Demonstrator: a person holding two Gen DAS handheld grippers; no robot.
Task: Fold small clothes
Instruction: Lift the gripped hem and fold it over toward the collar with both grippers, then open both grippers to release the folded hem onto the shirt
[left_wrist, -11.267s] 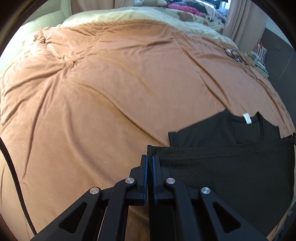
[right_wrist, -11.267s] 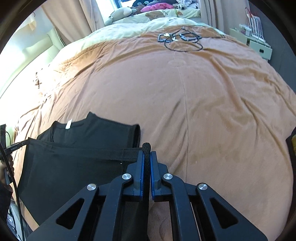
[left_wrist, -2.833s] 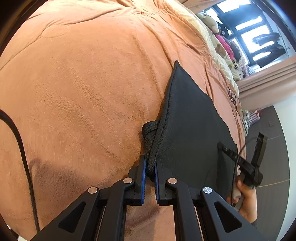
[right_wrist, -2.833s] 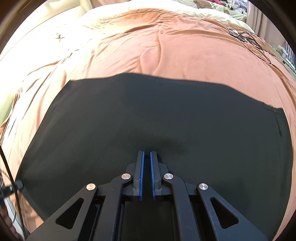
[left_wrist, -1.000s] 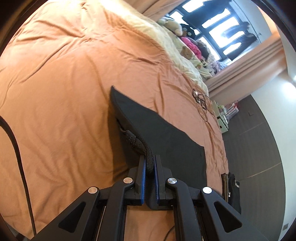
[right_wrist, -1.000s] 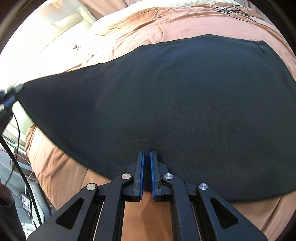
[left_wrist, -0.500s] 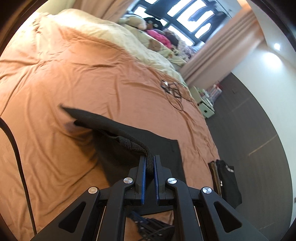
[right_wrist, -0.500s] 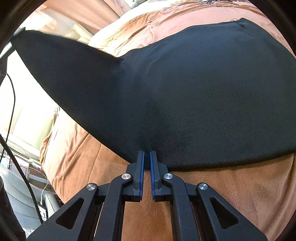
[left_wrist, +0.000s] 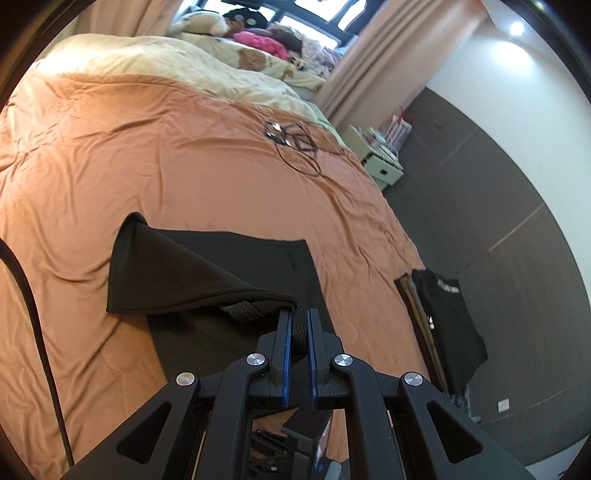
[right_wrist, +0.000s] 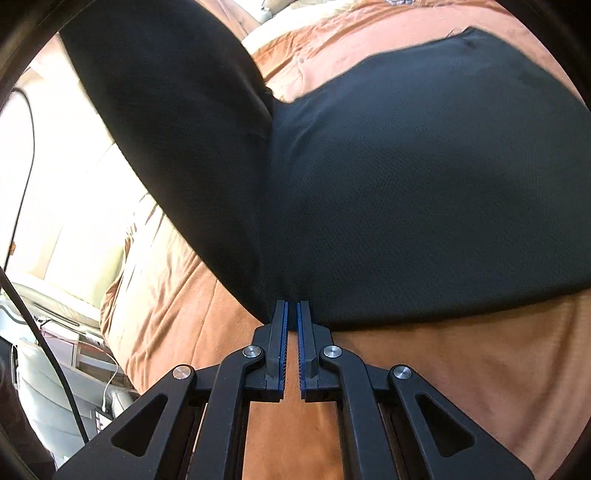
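Observation:
A black mesh garment (left_wrist: 207, 273) lies on the orange bedspread (left_wrist: 184, 155). My left gripper (left_wrist: 298, 317) is shut on a bunched edge of it and holds that side lifted and folded over the flat part. In the right wrist view the garment (right_wrist: 424, 177) fills the middle, with the lifted flap (right_wrist: 177, 110) rising at the left. My right gripper (right_wrist: 291, 308) is shut on the garment's near edge, low on the bedspread (right_wrist: 424, 373).
A tangle of black cables (left_wrist: 299, 140) lies far up the bed. Cream bedding and soft toys (left_wrist: 236, 48) lie at the head. A dark cloth (left_wrist: 447, 325) hangs off the bed's right edge over dark floor. A white bedside unit (left_wrist: 380, 162) stands at the right.
My left gripper has carried its side of the garment up and across toward the right gripper, so the flap now folds over the flat part. My right gripper has stayed clamped on the near edge.

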